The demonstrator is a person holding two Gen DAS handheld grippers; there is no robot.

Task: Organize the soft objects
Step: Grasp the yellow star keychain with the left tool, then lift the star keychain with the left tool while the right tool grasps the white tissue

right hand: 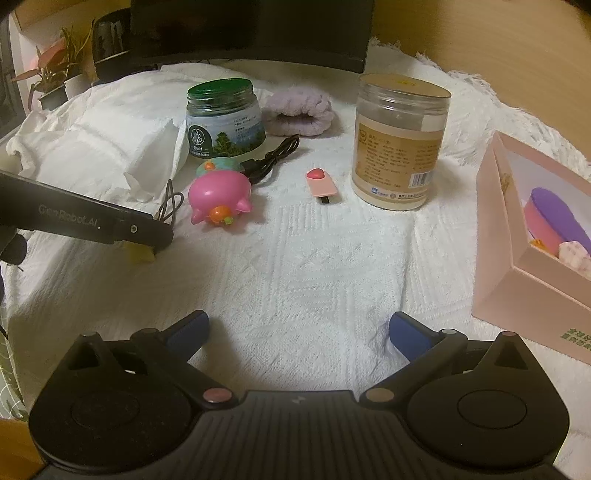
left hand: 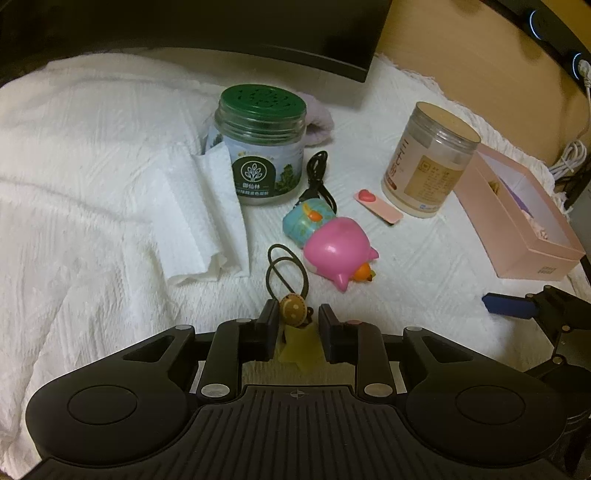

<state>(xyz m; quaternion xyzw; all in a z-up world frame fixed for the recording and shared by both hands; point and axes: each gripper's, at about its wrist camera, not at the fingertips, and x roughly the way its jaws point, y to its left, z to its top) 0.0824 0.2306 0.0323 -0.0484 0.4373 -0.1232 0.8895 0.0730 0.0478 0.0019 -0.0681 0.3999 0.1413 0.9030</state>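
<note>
Sitting narrow, left gripper (left hand: 298, 316), jaws round a hair tie w/ small brown charm (left hand: 292, 306) and yellow star-shaped piece (left hand: 295, 349); whether pads pressing it, cannot tell. Resting on white cloth (left hand: 92, 192), near-left part of scene, tie's black loops (left hand: 284, 267) trailing toward far side.

Standing wide, right gripper (right hand: 298, 330), nothing between blue fingertips (right hand: 404, 328), hovering over bare cloth at near centre. Leaving open room here: broad clear patch from near edge up to pink pig toy (right hand: 218, 201) and pink clip w/ red heart (right hand: 320, 182).

Crowding far-centre: green-lid jar (left hand: 260, 147), folded paper towel (left hand: 201, 218) leaning at its left, black cable (left hand: 319, 177) just right, lilac fluffy band (right hand: 299, 112) behind. Standing right of centre, tall beige-lid jar (right hand: 400, 144).

Sitting at far-right edge, open pink box (right hand: 491, 266), already holding purple-pink item and pale soft bits. Fringing along cloth's right edge, wooden surface beyond. Blocking far side, dark monitor base (left hand: 221, 33). Staying clear, lane between right gripper and box.
</note>
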